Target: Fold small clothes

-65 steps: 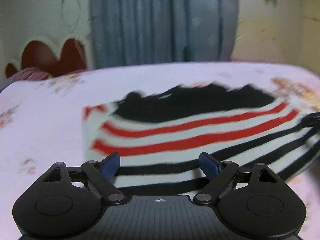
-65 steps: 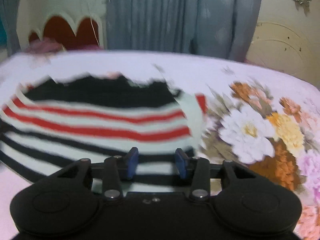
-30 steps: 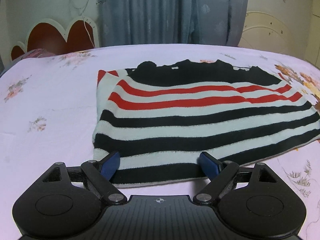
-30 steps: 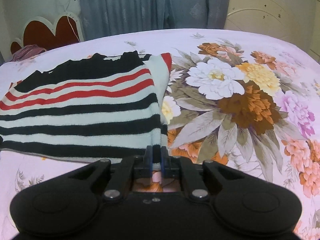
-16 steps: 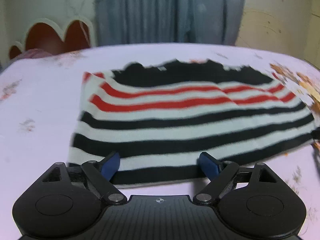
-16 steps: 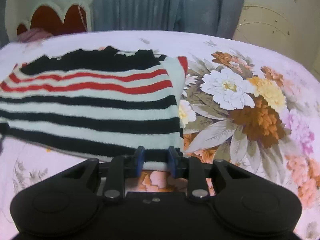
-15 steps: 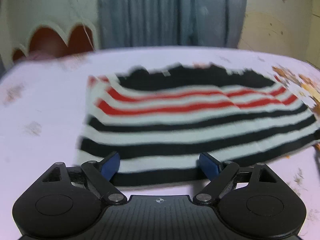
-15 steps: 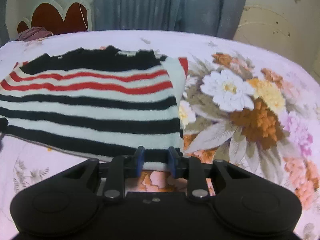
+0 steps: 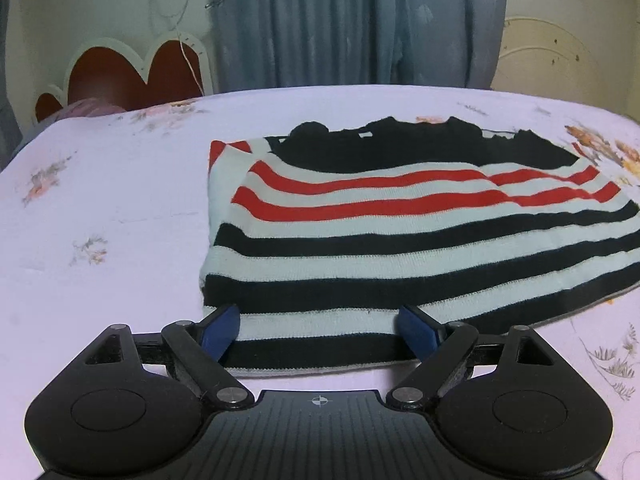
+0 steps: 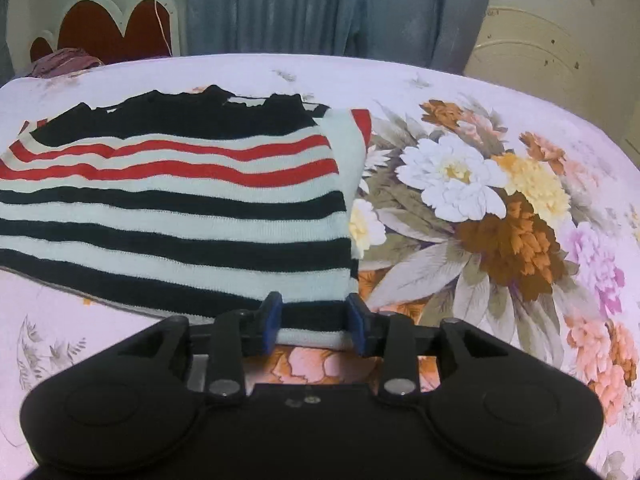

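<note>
The left claw is spread wide at the near hem of the striped sweater, its left-hand corner by the blue pads. The right claw is parted more narrowly, straddling the hem's right-hand corner; whether the pads touch cloth is hard to tell. The sweater lies folded flat on the bed, collar toward the curtain, beside printed flowers.
</note>
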`<state>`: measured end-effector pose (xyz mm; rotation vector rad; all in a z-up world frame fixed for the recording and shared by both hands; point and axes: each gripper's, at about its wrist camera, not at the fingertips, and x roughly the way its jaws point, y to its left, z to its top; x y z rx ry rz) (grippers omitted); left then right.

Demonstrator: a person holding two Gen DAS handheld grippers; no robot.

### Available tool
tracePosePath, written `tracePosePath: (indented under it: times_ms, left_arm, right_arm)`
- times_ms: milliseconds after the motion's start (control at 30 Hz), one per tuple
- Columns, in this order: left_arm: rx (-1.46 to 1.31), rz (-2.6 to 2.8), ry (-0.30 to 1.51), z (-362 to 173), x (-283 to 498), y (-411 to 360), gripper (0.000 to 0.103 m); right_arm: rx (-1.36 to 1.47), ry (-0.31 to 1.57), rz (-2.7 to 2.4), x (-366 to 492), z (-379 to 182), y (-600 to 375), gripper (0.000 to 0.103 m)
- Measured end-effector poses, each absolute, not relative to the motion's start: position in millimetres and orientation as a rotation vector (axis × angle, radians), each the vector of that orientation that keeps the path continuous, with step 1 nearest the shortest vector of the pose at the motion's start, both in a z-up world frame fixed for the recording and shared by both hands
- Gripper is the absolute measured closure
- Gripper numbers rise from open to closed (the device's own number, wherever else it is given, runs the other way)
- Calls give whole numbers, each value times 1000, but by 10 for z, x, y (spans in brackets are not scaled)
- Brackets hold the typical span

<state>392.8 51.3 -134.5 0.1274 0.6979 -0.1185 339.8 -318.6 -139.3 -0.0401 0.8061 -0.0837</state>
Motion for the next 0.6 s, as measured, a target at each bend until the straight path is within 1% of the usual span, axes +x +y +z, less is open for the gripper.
tracePosePath:
  times_ms: [367, 400, 433, 500, 533, 567, 600]
  left_arm:
    - [132, -121, 702, -1342, 3905, 514, 17]
    - [135, -115, 711, -1307, 3898, 510, 17]
    - [136, -98, 711, -1240, 3867, 507, 17]
    - [135, -64, 644, -1059, 3705, 553, 17]
    - [96, -56, 613, -980, 3601, 619, 17]
    - [40, -48, 603, -944, 3523, 689, 17]
    - [-56, -42, 607, -940, 3435, 803, 18]
  right_arm:
    - [-17, 804, -87, 3380, -1413, -3213, 67]
    - [-22, 805, -88, 3381, -1410, -3209, 67]
    - [-28, 810, -92, 3381, -1396, -3208, 63]
    - [-12, 797, -109, 3331, -1305, -3229, 63]
    - [12, 753, -99, 3238, -1230, -3244, 64]
    - [28, 728, -83, 3172, -1184, -3246, 68]
    - [40, 712, -62, 3116, -1152, -3241, 75]
